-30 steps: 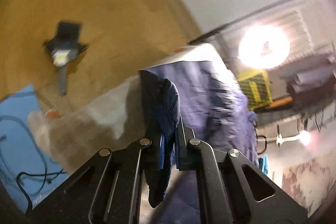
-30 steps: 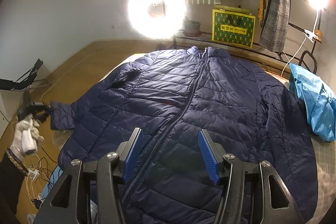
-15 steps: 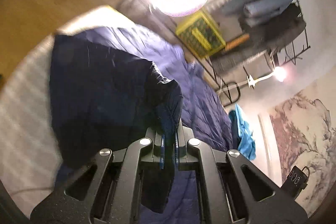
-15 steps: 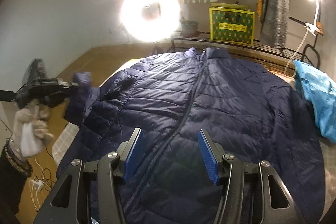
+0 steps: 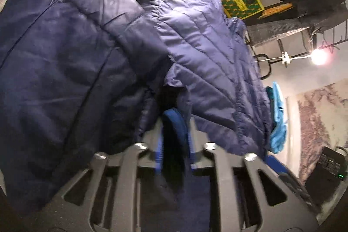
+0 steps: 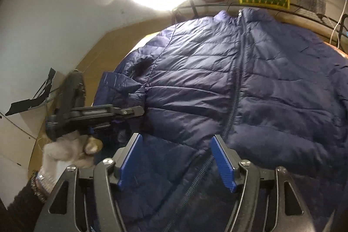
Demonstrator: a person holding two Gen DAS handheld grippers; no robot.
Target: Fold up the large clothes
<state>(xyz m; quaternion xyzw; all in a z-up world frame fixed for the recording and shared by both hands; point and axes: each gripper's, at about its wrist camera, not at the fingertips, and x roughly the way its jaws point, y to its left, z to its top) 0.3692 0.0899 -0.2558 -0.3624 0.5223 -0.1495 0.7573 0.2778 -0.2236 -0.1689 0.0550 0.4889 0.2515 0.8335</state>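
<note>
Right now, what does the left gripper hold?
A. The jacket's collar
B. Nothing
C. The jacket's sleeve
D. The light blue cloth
C: the left gripper is shut on the sleeve, folded in over the jacket, far from the collar; the right gripper is open.

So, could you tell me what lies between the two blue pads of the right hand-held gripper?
Only the jacket lies there in the right wrist view; the right hand-held gripper is open above it, gripping nothing.
</note>
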